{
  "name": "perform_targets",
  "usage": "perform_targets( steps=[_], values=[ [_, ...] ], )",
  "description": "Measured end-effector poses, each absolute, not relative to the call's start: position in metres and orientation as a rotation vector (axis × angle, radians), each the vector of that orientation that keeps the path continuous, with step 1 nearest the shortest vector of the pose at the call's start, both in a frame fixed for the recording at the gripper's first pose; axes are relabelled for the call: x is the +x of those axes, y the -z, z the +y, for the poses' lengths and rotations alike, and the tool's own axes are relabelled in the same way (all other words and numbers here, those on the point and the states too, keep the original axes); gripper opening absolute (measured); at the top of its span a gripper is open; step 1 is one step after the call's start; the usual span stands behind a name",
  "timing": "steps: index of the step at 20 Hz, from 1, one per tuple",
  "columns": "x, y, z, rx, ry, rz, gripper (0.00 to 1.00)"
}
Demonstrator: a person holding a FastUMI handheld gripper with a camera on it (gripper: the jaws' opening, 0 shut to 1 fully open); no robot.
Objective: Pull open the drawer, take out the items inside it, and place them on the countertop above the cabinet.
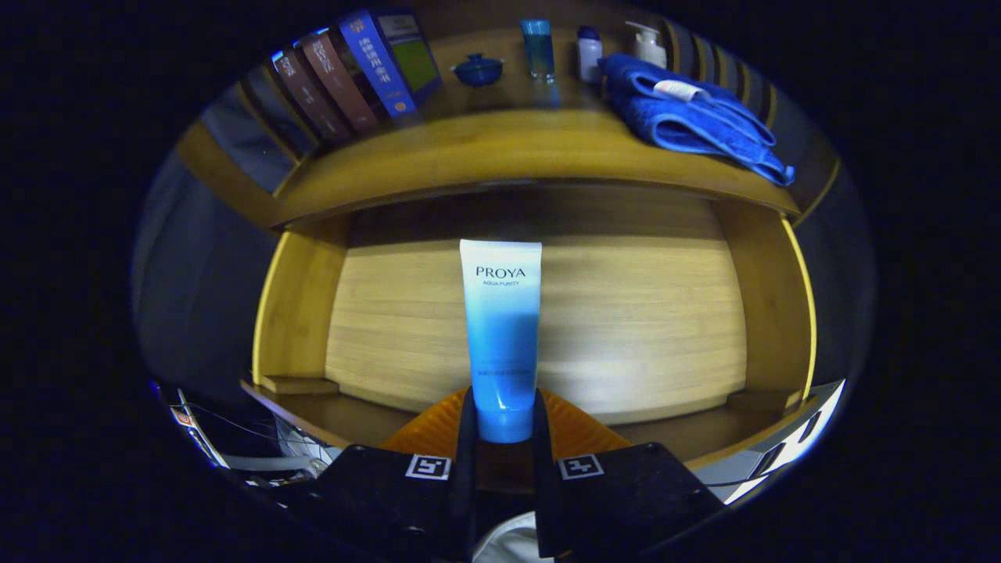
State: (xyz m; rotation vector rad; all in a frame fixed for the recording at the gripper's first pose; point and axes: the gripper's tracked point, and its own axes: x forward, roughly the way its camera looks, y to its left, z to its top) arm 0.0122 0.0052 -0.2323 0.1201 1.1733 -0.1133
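1. Wooden cabinet furniture takes up the middle of the frame: an open drawer [665, 313] with a pale plank floor and yellow-edged side walls, and above it the countertop [500, 152] curving across the upper part.
2. Along the back of the countertop, at the upper left, lean several books [352, 74]. To their right stand a small blue lidded bowl [478, 69], a tall blue-green bottle [538, 48], a small white bottle [589, 53] and a pump dispenser [648, 43].
3. At the upper right, a folded blue towel [688, 113] lies on the countertop and reaches its front edge.
4. At centre frame a white-to-blue cosmetic tube [501, 336] stands upright, cap end down, over the drawer floor.
5. At the bottom centre the gripper [503, 422] is closed on that tube: both fingers press the capped lower end from either side.
6. Behind the fingers sits an orange ribbed part [579, 426]; whether it belongs to the drawer or the tool I cannot tell.
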Motion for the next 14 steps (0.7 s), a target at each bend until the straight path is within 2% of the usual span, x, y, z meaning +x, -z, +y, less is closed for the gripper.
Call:
perform_targets(
  steps=[8, 14],
  values=[
    [0.109, 0.163, -0.018, 0.056, 0.140, 1.010, 0.35],
    [0.197, 0.176, -0.033, 0.019, 0.185, 1.025, 0.35]
  ],
)
